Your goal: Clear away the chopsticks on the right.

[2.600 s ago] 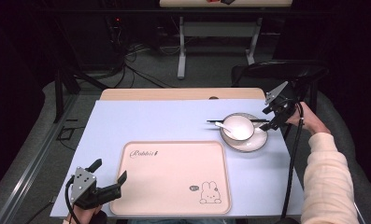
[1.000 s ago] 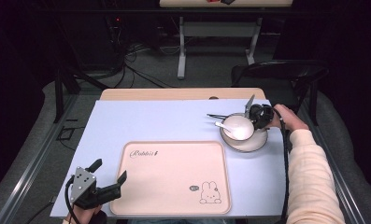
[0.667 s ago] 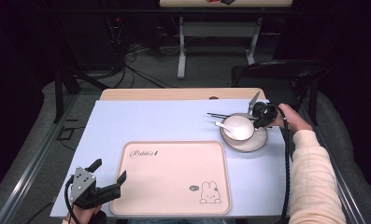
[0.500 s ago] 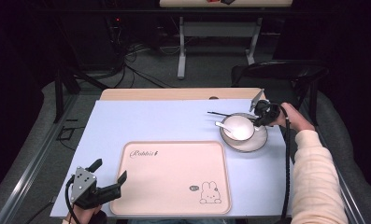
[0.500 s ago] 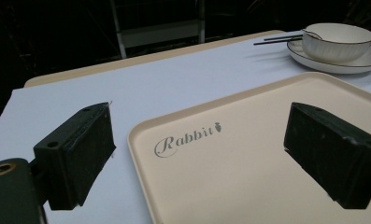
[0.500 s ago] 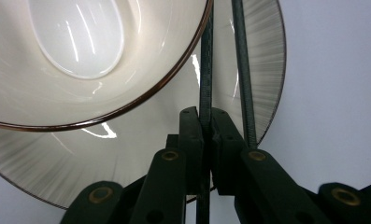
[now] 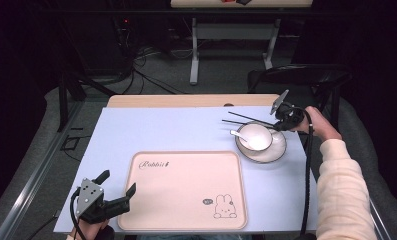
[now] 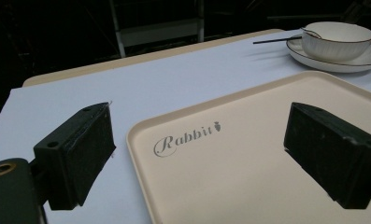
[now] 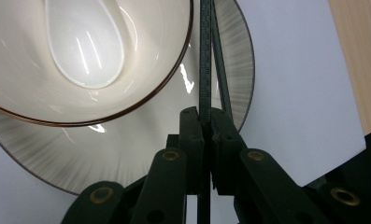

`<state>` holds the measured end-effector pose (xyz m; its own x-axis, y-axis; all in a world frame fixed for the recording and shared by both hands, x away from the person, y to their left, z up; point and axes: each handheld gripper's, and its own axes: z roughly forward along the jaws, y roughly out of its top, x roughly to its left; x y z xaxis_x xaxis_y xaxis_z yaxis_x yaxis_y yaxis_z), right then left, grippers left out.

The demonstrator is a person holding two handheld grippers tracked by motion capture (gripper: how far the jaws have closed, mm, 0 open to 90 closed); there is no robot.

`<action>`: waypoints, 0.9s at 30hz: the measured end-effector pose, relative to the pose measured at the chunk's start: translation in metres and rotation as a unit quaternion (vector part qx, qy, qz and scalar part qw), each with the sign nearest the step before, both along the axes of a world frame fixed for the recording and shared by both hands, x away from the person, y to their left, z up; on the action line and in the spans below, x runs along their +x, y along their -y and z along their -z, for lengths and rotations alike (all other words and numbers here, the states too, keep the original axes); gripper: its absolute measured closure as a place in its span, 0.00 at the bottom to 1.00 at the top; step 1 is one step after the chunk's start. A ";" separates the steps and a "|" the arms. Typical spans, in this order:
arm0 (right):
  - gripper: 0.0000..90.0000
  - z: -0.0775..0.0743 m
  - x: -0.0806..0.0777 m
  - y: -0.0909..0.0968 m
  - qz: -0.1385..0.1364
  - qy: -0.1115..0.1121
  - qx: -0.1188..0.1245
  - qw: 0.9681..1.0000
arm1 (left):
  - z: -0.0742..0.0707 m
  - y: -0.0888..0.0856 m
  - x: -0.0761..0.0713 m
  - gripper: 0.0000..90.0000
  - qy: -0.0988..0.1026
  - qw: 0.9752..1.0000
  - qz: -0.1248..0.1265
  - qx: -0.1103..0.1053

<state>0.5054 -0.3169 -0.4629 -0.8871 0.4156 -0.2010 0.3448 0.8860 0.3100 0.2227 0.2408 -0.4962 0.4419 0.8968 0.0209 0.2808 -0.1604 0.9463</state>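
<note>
Running from right to left in the high view, the chopsticks (image 7: 248, 120) are laid nearly level. They are pinched by the closed right gripper (image 7: 281, 117).

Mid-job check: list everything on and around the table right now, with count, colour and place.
chopsticks: two, black, clamped at one end, reaching left past the bowl
bowl: one, white, on the plate
spoon: one, white, in the bowl
plate: one, white, table's right
tray: one, beige, rabbit print, near centre
mat: one, pale blue, covering the table
left gripper: black, jaws open, by the tray's near-left corner
right gripper: black, shut on chopsticks
</note>
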 end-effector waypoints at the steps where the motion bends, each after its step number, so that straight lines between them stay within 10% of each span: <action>1: 0.94 -0.004 0.000 0.000 0.002 0.005 0.002 1.000 | 0.000 0.000 0.000 0.09 0.001 1.000 0.000 0.000; 27: 0.94 -0.059 -0.040 -0.031 0.049 0.058 0.019 0.997 | 0.000 0.002 0.000 0.09 0.002 1.000 0.003 0.004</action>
<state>0.4650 -0.2857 -0.4039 -0.8131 0.5090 -0.2825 0.3892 0.8362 0.3865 0.2229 0.2392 -0.4961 0.4466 0.8942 0.0299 0.2757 -0.1693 0.9462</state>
